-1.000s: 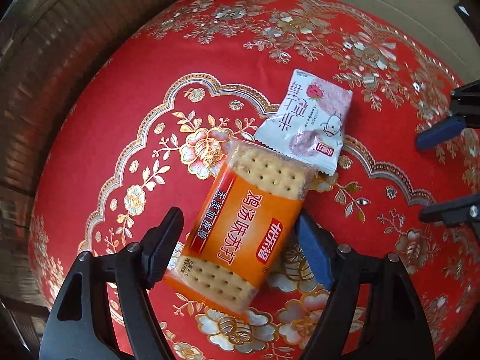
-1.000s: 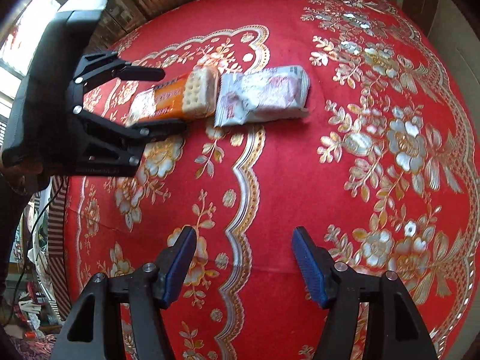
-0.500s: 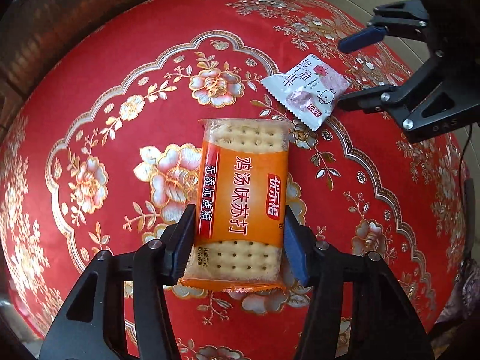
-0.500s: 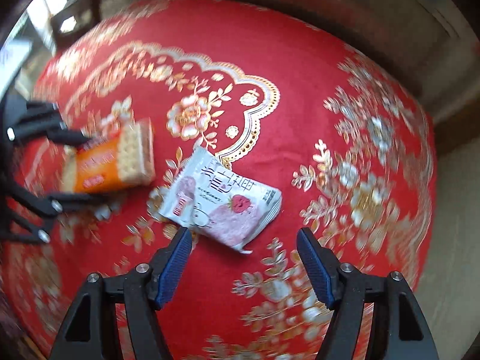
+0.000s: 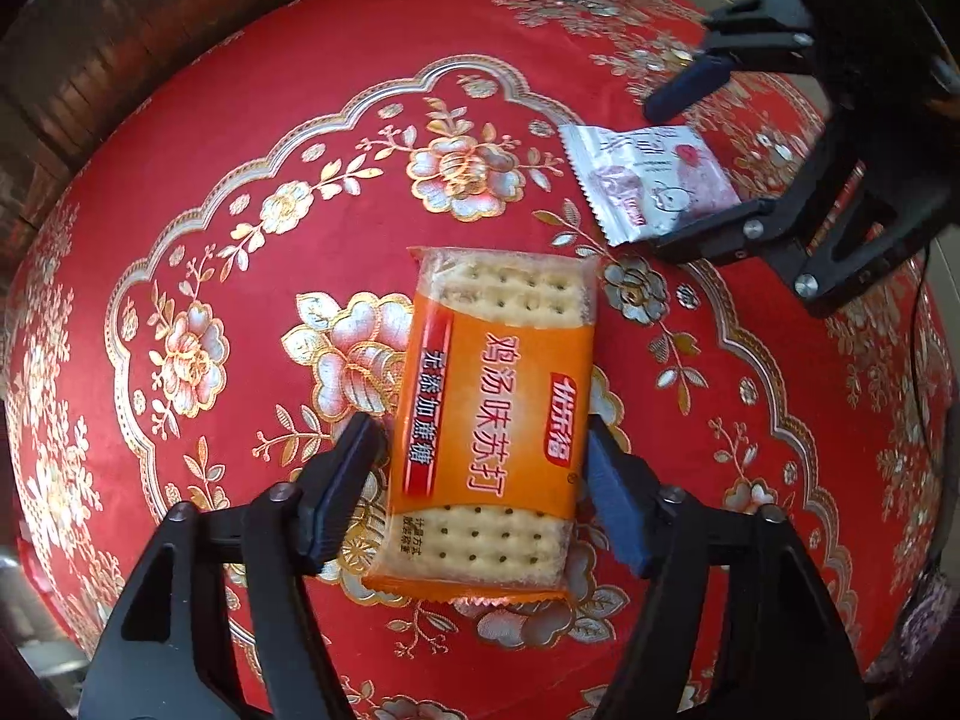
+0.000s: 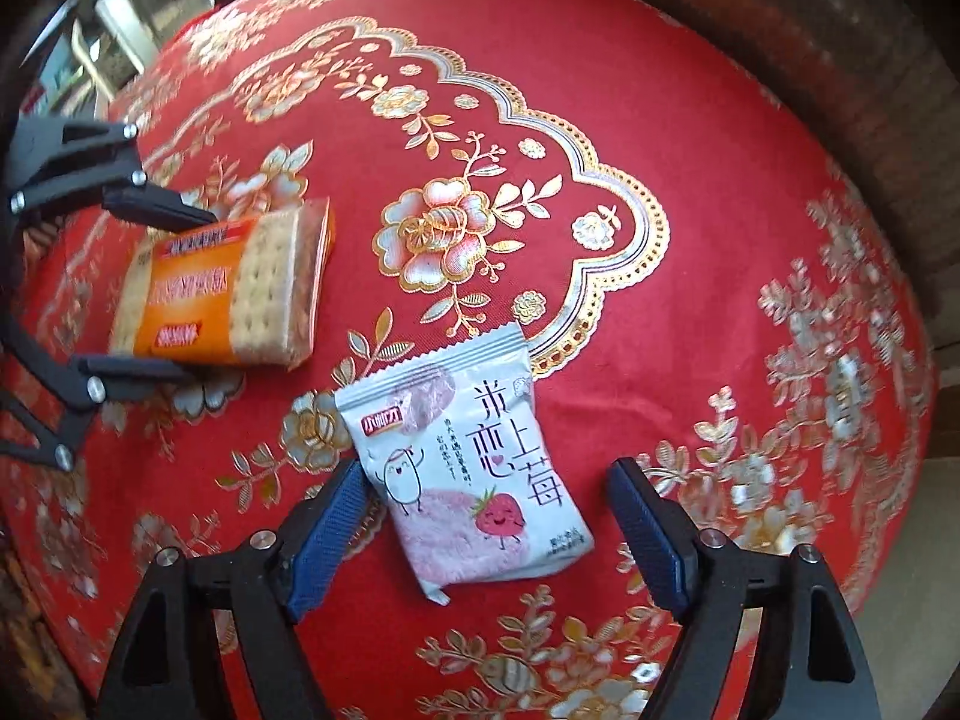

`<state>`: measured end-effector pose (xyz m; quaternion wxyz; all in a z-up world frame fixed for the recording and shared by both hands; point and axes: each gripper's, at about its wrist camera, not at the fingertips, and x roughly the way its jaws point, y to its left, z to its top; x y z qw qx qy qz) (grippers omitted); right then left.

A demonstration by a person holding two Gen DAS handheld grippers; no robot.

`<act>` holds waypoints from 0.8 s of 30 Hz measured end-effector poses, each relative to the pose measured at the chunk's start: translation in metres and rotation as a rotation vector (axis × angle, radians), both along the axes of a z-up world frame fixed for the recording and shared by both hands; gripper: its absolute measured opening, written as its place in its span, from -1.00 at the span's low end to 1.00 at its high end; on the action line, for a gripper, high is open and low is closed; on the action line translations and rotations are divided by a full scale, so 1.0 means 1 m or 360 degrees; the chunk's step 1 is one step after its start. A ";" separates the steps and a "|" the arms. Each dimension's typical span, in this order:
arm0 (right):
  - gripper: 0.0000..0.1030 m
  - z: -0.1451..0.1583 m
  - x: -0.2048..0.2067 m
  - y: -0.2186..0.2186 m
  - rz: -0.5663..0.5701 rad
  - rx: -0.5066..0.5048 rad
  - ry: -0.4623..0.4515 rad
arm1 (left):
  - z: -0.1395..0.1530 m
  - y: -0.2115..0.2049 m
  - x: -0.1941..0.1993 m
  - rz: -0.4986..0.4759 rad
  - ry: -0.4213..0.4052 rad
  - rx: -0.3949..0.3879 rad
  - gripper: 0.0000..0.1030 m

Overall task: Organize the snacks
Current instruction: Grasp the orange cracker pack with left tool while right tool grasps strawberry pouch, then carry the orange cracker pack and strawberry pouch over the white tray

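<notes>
The left gripper [image 5: 480, 486] straddles the cracker pack [image 5: 489, 420] on the red cloth [image 5: 240, 180], jaws opening, pads just clear, probably to let go. Farther right, the right gripper [image 6: 489, 531], also opening, brackets the strawberry packet [image 6: 462, 468], seemingly to line both snacks up.

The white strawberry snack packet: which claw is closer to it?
Right. The right claw straddles the white strawberry packet, jaws opening, not pressing it. The left claw straddles the orange cracker pack beside it.
</notes>
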<state>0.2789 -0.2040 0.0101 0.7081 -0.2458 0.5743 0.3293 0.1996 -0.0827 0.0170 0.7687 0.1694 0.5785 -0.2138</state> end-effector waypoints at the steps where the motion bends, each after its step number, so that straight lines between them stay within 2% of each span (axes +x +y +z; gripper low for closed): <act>1: 0.54 0.000 0.000 -0.003 -0.0022 0.0016 -0.0022 | -0.001 0.000 0.005 0.0014 0.0002 -0.0002 0.41; 3: 0.42 0.001 -0.007 -0.010 -0.0062 0.0055 -0.0052 | -0.001 -0.001 0.005 0.0043 -0.0005 -0.0004 0.41; 4: 0.29 0.002 -0.012 -0.015 -0.0089 0.0068 -0.0062 | -0.001 -0.003 0.005 0.0057 -0.0010 -0.0006 0.33; 5: 0.21 0.002 -0.017 -0.020 -0.0119 0.0075 -0.0069 | 0.000 -0.005 0.003 0.0059 -0.0015 -0.0010 0.10; 6: 0.03 0.003 -0.022 -0.024 -0.0149 0.0077 -0.0073 | 0.002 -0.008 0.003 0.0055 -0.0013 -0.0007 0.07; 7: -0.04 0.003 -0.026 -0.027 -0.0186 0.0073 -0.0072 | 0.002 -0.009 0.002 0.0067 -0.0010 -0.0003 0.06; 14: -0.04 0.005 -0.077 -0.043 -0.0418 0.0153 -0.0075 | 0.003 -0.004 -0.023 0.0185 0.0024 -0.0016 0.05; 17: -0.04 0.024 -0.116 -0.033 -0.0508 0.0228 -0.0066 | 0.005 0.004 -0.044 0.0244 0.0034 -0.0023 0.05; 24: -0.04 0.034 -0.179 -0.011 -0.0624 0.0332 -0.0019 | 0.021 0.035 -0.097 0.0422 0.0022 -0.0086 0.05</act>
